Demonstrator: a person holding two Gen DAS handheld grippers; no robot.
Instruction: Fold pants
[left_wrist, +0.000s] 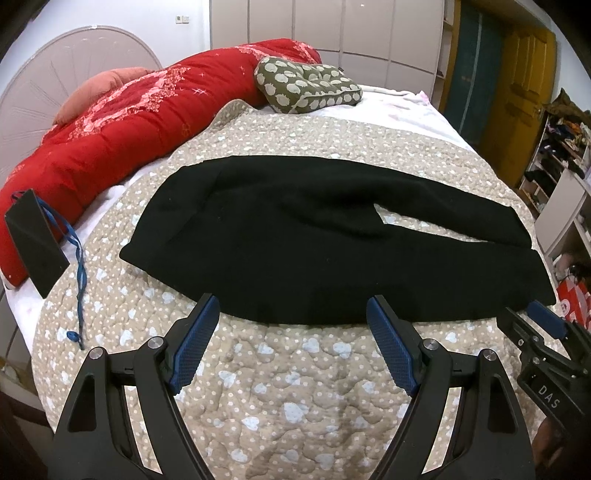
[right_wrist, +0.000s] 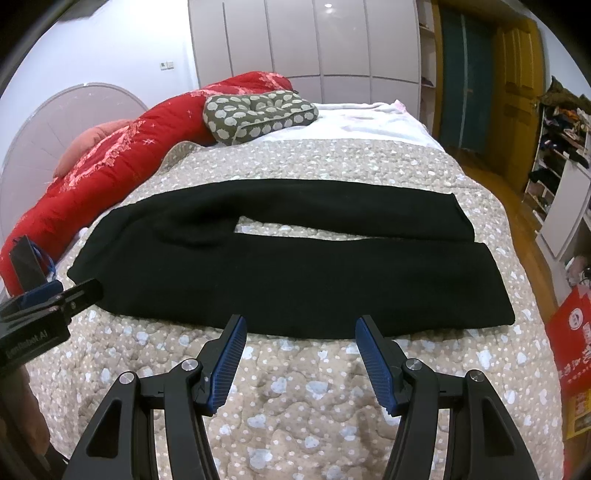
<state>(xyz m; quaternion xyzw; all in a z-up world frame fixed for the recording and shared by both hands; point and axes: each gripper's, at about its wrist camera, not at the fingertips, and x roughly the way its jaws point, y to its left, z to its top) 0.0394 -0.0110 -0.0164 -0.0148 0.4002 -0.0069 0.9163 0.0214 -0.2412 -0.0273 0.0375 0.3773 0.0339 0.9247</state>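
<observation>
Pants (right_wrist: 288, 266) lie flat across a quilted bed (right_wrist: 295, 406), legs slightly apart. Left claw (left_wrist: 291, 332) and right claw (right_wrist: 299, 339) hover released beside the near edge; wardrobes (right_wrist: 314, 44) behind.

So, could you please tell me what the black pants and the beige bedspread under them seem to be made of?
The black pants look like thick, matte fleece or knit: they show no sheen and have soft, rounded edges. The beige bedspread looks like quilted cotton, with puffy stitched shapes and a pale dot print, though the fibre is uncertain.
</observation>
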